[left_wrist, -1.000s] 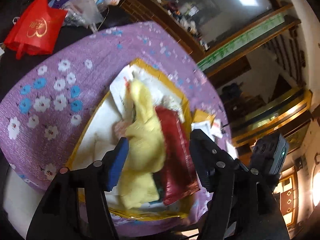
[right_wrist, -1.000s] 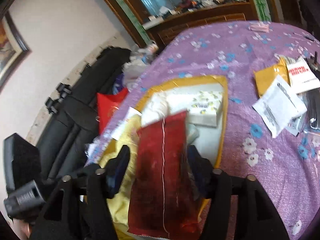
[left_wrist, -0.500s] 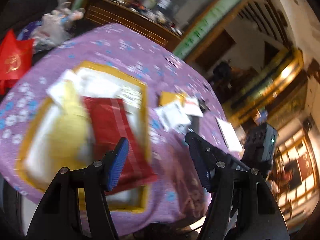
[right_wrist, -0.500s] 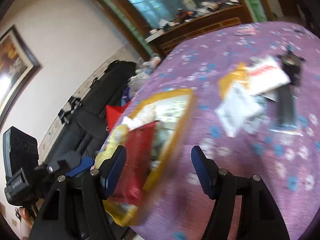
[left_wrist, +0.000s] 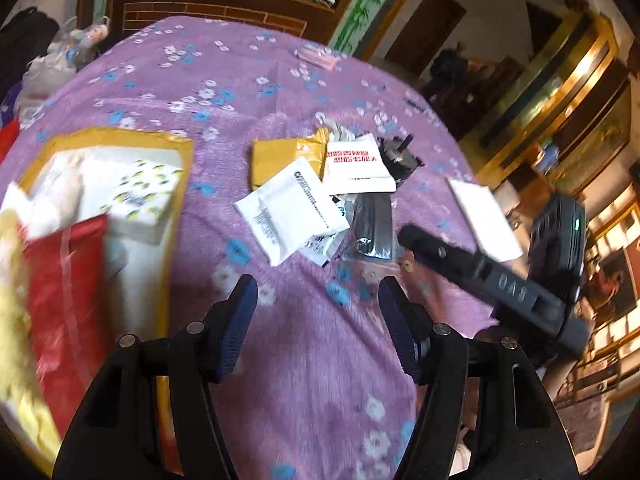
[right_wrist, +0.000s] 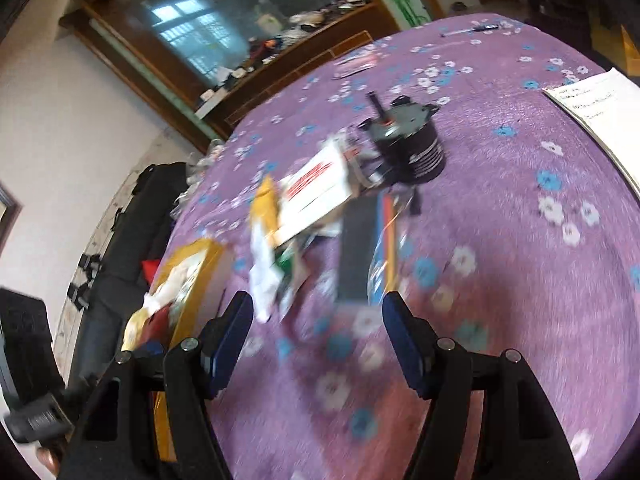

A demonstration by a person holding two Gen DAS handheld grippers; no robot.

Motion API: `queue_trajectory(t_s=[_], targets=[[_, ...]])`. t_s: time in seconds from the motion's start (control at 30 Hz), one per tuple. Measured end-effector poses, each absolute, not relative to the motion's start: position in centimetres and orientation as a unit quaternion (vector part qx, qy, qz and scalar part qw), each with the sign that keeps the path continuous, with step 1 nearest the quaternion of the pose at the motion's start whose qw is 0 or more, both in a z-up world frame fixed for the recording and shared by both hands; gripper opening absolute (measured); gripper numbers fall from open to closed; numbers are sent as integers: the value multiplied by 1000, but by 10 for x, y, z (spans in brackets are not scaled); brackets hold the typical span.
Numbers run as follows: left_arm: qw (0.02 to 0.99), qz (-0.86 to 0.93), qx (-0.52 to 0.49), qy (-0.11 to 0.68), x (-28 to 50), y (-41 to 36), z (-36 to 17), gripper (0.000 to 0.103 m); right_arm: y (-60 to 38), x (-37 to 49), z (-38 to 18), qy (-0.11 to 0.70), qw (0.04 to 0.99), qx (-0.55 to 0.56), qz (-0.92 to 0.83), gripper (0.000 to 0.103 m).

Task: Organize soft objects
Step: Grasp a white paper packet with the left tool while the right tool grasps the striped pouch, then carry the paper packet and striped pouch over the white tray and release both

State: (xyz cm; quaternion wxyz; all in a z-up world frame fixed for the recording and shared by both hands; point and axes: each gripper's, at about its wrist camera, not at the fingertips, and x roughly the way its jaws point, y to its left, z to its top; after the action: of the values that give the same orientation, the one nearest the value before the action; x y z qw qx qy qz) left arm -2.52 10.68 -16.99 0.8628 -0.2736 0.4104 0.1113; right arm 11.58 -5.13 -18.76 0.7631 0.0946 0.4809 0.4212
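A yellow-rimmed tray [left_wrist: 176, 184] at the left holds a red pouch [left_wrist: 64, 280], a yellow cloth [left_wrist: 12, 320] and a tissue pack [left_wrist: 144, 196]. A pile of soft packets lies mid-table: a white mailer [left_wrist: 288, 212], a yellow mailer [left_wrist: 280, 156], a red-printed white bag [left_wrist: 354, 164] and a black packet [left_wrist: 374, 224]. My left gripper [left_wrist: 318, 312] is open and empty above the purple cloth. My right gripper [right_wrist: 318, 328] is open and empty, just short of the black packet [right_wrist: 356, 248]. The tray also shows in the right wrist view [right_wrist: 200, 264].
A black motor [right_wrist: 416, 148] stands behind the pile. White paper [right_wrist: 600, 112] lies at the table's right edge. A pink packet [left_wrist: 320, 58] lies far back. The round table has a purple flowered cloth [left_wrist: 320, 380]. A black sofa [right_wrist: 120, 232] stands at the left.
Both grippers have swung right, away from the tray with the red pouch and yellow cloth, and now face the pile of packets mid-table. The red pouch stays in the tray.
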Motion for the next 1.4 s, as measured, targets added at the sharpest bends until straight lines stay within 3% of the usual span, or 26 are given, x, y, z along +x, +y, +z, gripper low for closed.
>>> queue_trajectory(t_s=[0.33, 0.43, 0.47, 0.57, 0.73, 0.83, 1.03, 1.2, 1.3, 1.4], targets=[[819, 153, -339, 437, 47, 143, -199, 63, -27, 140, -218, 475, 774, 63, 415, 65], [805, 159, -339, 460, 64, 144, -213, 63, -22, 132, -217, 464, 785, 27, 409, 59], [800, 167, -335, 469, 68, 144, -218, 63, -20, 130, -217, 460, 793, 11, 400, 51], [793, 178, -362, 457, 64, 151, -226, 65, -21, 131, -217, 457, 796, -2, 396, 39], [776, 177, -423, 432, 31, 163, -232, 64, -26, 140, -219, 470, 786, 25, 400, 34], [777, 165, -452, 406, 12, 167, -230, 52, -29, 143, -220, 474, 782, 35, 404, 33], [793, 196, -404, 412, 14, 162, -216, 48, -27, 141, -219, 471, 784, 30, 403, 33], [808, 252, -277, 455, 54, 155, -215, 48, -25, 140, -219, 469, 786, 26, 402, 33], [798, 263, -258, 477, 47, 154, -219, 13, -26, 140, -220, 468, 785, 29, 404, 33], [811, 257, -261, 457, 27, 153, -211, 9, -26, 140, -219, 468, 786, 29, 404, 33]])
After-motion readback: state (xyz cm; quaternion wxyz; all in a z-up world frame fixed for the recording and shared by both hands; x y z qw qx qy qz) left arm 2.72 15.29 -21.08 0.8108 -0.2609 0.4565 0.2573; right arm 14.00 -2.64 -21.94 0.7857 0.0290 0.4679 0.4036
